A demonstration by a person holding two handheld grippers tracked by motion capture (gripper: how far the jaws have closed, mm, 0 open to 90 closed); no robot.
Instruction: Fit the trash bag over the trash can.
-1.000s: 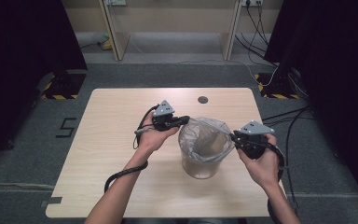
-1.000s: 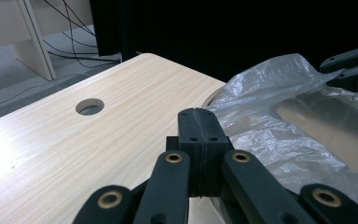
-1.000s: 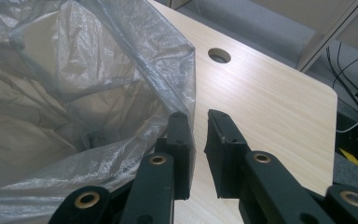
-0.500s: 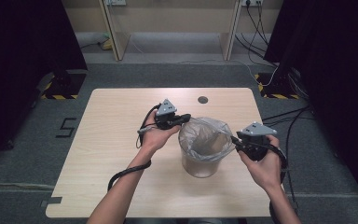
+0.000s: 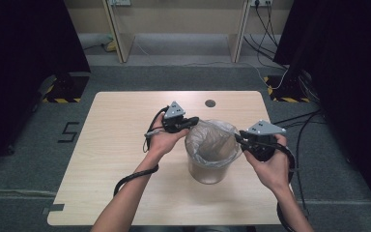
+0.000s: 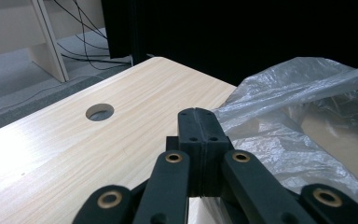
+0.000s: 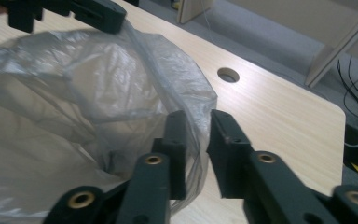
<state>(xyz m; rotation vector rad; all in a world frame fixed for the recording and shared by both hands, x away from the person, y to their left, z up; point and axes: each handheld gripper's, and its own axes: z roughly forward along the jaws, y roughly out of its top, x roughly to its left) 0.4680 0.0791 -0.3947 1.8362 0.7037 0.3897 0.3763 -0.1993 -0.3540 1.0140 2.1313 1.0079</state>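
A clear, crinkled plastic bag (image 5: 211, 140) lines a small round bin (image 5: 211, 169) standing near the middle of the pale wooden table (image 5: 116, 145). The left gripper (image 5: 193, 121) sits at the bag's far left rim, jaws pressed together, though I cannot tell whether film is caught between them. The right gripper (image 7: 196, 140) straddles the bag's right edge, jaws parted. A round cable hole (image 5: 210, 103) lies beyond the bin; nothing else crowds it.

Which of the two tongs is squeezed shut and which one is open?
The left tongs are shut, jaws pressed together beside the plastic bag. The right tongs are open, with the bag's edge in the gap.
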